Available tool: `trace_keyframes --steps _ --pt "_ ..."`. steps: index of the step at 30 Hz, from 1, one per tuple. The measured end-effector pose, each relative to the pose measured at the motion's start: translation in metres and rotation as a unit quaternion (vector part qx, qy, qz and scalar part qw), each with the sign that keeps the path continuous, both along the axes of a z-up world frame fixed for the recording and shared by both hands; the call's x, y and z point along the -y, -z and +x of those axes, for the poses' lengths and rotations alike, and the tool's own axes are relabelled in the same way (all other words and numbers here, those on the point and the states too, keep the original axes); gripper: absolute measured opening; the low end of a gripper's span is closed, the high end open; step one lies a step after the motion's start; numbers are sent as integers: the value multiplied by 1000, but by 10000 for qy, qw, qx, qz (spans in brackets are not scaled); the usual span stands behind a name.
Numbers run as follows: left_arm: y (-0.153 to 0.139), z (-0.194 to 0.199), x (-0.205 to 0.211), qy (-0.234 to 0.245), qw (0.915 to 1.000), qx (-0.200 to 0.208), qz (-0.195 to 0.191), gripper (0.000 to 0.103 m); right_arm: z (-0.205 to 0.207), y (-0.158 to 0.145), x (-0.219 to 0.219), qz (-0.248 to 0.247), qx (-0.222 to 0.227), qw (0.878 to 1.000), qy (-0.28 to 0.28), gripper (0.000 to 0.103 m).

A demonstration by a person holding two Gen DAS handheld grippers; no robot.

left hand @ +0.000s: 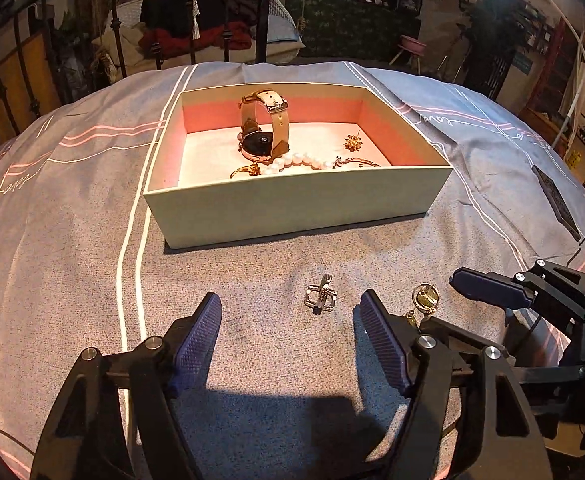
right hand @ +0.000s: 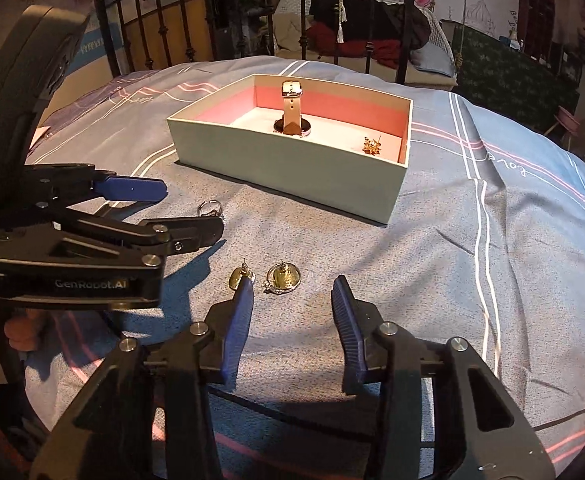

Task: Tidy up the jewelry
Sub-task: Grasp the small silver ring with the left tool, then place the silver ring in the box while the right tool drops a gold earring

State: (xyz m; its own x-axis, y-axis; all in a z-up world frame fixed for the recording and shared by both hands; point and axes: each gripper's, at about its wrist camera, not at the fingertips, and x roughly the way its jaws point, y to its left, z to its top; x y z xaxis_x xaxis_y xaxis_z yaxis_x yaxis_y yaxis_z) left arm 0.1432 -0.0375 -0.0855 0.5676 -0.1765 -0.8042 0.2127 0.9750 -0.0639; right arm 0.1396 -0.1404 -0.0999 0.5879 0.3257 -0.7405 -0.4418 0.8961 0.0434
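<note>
Reaching down toward the bedspread [left hand: 72, 240], both claws hang released over loose jewelry that is yet to go into the box [left hand: 292, 200], which sits in the upper middle of each view with a watch [left hand: 266, 128], a pearl strand [left hand: 296, 161] and a gold stud [left hand: 353, 142] already inside.

The left claw [left hand: 288, 340] stands wide, nothing between its pads, and the silver ring [left hand: 320, 294] lies on the cloth just ahead of it, slightly right of centre in the left view. The right claw [right hand: 290, 320] is also spread with nothing gripped; the round gold earring [right hand: 282, 277] lies just ahead of its gap, lower middle of the right view, and its twin [right hand: 239, 278] lies at the tip of the claw's left finger [right hand: 238, 328]; contact is unclear.

To do this step well, I judge each claw should be centred on a single piece before clenching: the left one wants a small shift right so the ring sits midway between the pads. The right one should keep clear of the twin earring, or it may get nudged or pinched along. The fabric is soft, so the fingertips should press lightly into it and catch metal, not a fold of cloth. The two claws sit near each other, so lifting one at a time looks safer.
</note>
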Motion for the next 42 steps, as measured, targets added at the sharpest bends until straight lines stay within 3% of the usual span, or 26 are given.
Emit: trace_keyframes --steps 3,7,11,42 --pt "1 4 5 105 9999 -2 62 56 3 0 -3 -60 -20 10000 -21 41" --pt "3 7 9 185 9998 20 75 42 6 1 -7 -82 -24 9999 -131 31" --pt "3 7 8 200 9998 33 16 16 6 1 -6 -24 -25 9999 -154 22" --pt "-21 2 3 61 9996 170 -199 16 -1 -19 0 225 322 9992 -110 20"
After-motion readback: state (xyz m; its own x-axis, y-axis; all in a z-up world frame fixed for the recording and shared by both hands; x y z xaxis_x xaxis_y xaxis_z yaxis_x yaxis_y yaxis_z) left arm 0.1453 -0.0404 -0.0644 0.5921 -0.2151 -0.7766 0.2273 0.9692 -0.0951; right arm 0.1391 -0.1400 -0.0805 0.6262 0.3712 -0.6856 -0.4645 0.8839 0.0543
